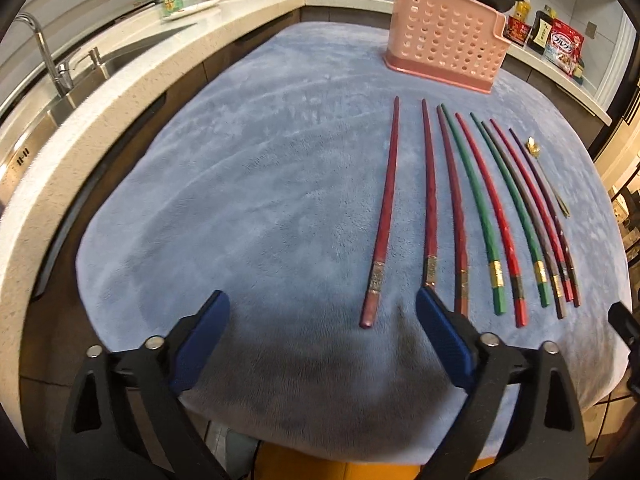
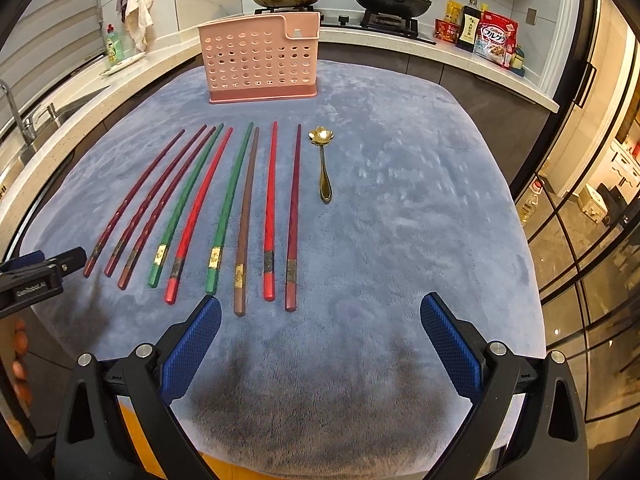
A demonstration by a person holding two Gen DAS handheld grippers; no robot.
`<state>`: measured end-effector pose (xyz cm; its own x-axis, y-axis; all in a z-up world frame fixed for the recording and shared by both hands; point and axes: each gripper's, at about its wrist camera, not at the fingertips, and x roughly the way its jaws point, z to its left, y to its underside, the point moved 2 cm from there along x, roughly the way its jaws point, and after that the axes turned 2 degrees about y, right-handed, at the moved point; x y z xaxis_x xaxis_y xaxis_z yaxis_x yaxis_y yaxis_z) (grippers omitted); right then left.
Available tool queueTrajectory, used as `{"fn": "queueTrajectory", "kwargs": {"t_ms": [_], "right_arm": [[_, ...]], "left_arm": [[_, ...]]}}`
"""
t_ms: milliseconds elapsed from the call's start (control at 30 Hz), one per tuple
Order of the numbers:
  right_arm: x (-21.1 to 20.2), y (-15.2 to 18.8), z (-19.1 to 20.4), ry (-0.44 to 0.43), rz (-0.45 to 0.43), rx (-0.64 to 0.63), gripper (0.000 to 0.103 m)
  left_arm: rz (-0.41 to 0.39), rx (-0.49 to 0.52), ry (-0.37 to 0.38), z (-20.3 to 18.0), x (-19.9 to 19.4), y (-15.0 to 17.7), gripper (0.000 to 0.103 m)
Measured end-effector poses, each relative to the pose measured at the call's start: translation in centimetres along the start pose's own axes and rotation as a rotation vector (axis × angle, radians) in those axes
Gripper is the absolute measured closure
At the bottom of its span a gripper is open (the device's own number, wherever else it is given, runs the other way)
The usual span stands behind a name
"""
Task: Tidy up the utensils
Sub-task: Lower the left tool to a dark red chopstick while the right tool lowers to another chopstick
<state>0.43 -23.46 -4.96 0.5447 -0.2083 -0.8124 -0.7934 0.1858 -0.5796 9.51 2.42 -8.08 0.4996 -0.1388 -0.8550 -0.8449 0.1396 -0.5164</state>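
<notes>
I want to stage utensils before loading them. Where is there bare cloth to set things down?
Free: the wide blue cloth left of the chopsticks, toward the sink; and the stretch right of the gold spoon out to the cloth's edge. Crowded: the row of chopsticks in front of the pink holder, with narrow gaps between them.

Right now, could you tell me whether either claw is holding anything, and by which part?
Nothing is held: the left claw and right claw are open above the cloth.
</notes>
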Motion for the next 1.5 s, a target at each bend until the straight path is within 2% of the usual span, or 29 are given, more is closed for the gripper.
{"fn": "queueTrajectory", "kwargs": {"t_ms": [100, 133, 200, 267, 467, 600, 833, 1000, 1133, 1267, 1500], "right_arm": [[0.9, -0.8, -0.3, -0.010, 0.003, 0.011, 0.007], [1.1, -1.1, -0.4, -0.015, 0.000, 0.014, 0.007], [1.7, -2.0, -0.5, -0.031, -0.011, 0.017, 0.007], [2.5, -3.0, -0.5, -0.049, -0.020, 0.016, 0.009], [5.8, -6.2, -1.0, -0.099, -0.026, 0.044, 0.033], [8.2, -7.8, -1.3, -0.118, -0.007, 0.071, 0.047], [11.8, -8.4, -1.6, -0.139, 0.060, 0.097, 0.082], [12.1, -7.8, -1.5, -0.135, 0.045, 0.079, 0.084], [11.9, -7.7, -1.8, -0.155, 0.050, 0.089, 0.093], [11.1, -7.3, -2.1, -0.167, 0.050, 0.097, 0.093], [8.3, -6.9, -2.7, -0.171, 0.013, 0.096, 0.093]], "left_arm": [[0.021, -0.002, 0.026, 0.0, 0.8, 0.0, 0.031], [0.032, -0.003, 0.043, 0.0, 1.0, 0.1, 0.039], [0.041, -0.011, 0.053, 0.1, 1.3, 0.1, 0.043], [0.031, -0.006, 0.048, 0.1, 1.3, 0.0, 0.052], [0.037, -0.003, 0.075, -0.1, 1.5, -0.4, 0.074], [0.044, 0.000, 0.078, -0.3, 1.7, -0.6, 0.076], [0.051, -0.002, 0.075, -0.4, 1.8, -0.7, 0.076], [0.051, -0.001, 0.071, -0.4, 1.8, -0.8, 0.076], [0.053, -0.008, 0.073, -0.3, 1.8, -0.8, 0.076], [0.056, -0.019, 0.080, -0.1, 1.7, -1.0, 0.087], [0.038, -0.018, 0.093, -0.3, 0.3, -1.3, 0.091]]}}
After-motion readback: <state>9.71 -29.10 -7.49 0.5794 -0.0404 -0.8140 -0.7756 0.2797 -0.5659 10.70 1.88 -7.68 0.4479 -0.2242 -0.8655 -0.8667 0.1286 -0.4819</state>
